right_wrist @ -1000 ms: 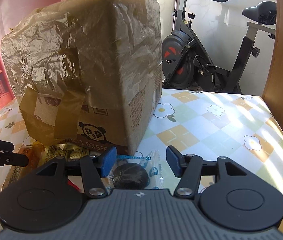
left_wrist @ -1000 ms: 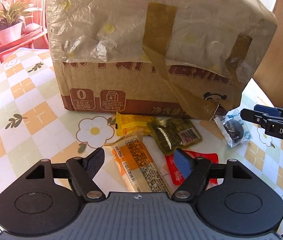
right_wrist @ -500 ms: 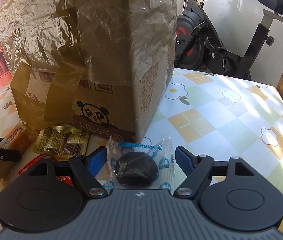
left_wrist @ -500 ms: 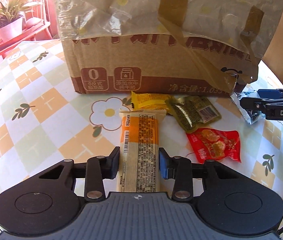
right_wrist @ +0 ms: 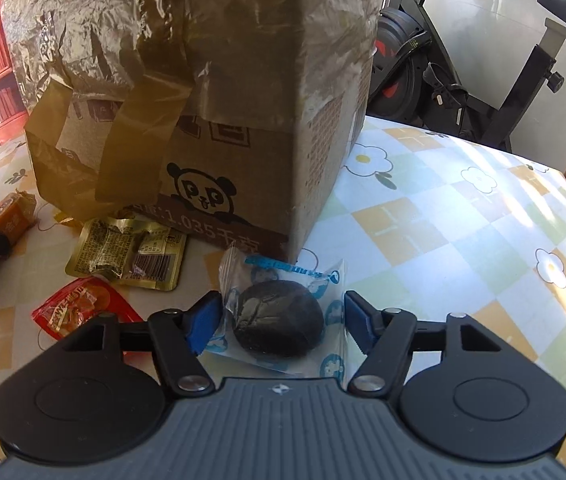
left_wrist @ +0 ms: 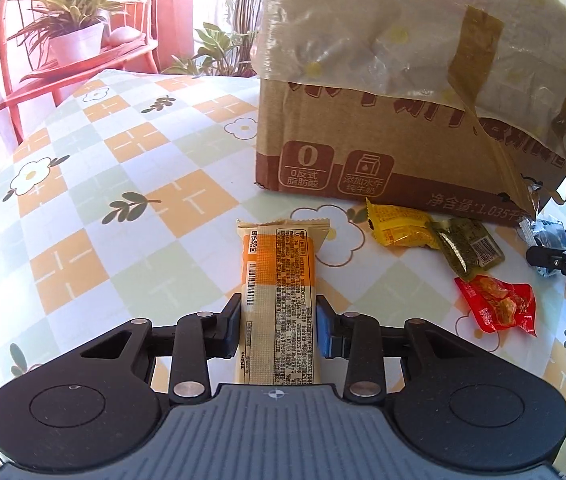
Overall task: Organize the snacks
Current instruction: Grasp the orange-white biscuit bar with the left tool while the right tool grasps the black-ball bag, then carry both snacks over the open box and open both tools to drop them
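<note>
Checked tablecloth (left_wrist: pixel 131 184) in orange, pale green and white squares with daisy and leaf prints covers the whole table. Brown corrugated cardboard box (left_wrist: pixel 383 152) stands on it, upper part wrapped in crinkled clear plastic film and strips of tan packing tape, panda logo printed on one side; its lower front edge is close behind the snacks. Black exercise bike (right_wrist: pixel 463 60) stands beyond the far table edge in the right wrist view. Red metal plant stand (left_wrist: pixel 63 72) with a potted green plant sits past the table on the other side. Left gripper (left_wrist: pixel 279 330): jaws closed in on both long sides of the long orange-and-cream snack bar wrapper (left_wrist: pixel 279 280), which lies lengthwise between them and points toward the box; whether it is lifted cannot be told. Right gripper (right_wrist: pixel 281 324): jaws closing, blue pads on either side of the clear blue-printed packet holding a dark round pastry (right_wrist: pixel 279 316), pads not yet pressing it; packet rests just in front of the box corner. Loose between the two grippers: dull gold-green flat sachet (left_wrist: pixel 469 248), beside it the small yellow candy-style packet (left_wrist: pixel 401 226) nearest the box, then the red foil packet (left_wrist: pixel 499 308) nearer the camera, apart from both.
</note>
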`<move>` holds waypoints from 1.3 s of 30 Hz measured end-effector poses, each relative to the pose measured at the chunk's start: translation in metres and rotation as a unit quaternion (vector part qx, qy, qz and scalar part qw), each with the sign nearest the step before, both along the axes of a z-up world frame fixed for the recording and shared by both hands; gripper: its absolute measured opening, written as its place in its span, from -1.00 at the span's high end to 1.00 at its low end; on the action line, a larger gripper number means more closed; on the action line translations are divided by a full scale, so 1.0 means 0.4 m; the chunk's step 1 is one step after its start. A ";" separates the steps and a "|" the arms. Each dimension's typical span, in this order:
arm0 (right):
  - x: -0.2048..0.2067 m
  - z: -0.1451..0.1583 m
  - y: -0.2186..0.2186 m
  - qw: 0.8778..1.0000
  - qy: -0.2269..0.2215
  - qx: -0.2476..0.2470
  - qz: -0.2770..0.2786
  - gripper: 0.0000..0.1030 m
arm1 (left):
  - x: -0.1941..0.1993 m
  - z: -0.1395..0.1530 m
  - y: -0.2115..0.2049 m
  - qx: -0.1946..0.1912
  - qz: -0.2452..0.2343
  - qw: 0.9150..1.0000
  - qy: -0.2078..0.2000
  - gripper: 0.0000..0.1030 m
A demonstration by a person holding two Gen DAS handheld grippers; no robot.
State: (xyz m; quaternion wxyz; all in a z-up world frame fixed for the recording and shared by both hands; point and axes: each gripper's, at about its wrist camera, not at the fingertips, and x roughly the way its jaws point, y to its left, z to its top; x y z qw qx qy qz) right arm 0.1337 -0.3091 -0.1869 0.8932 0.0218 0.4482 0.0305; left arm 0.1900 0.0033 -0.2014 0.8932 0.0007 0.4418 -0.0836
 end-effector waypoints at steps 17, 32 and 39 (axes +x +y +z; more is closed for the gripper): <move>-0.126 0.119 0.044 0.995 -0.094 0.024 -0.021 -0.10 | -0.086 0.136 0.050 -0.042 0.034 0.994 -0.092 0.26; -0.155 0.377 0.038 0.971 -0.237 -0.012 -0.025 -0.10 | -0.062 0.342 0.044 -0.086 0.025 0.978 -0.188 0.26; -0.058 0.509 0.027 0.960 -0.279 -0.026 0.006 -0.10 | 0.021 0.477 -0.026 -0.083 -0.013 0.968 -0.236 0.26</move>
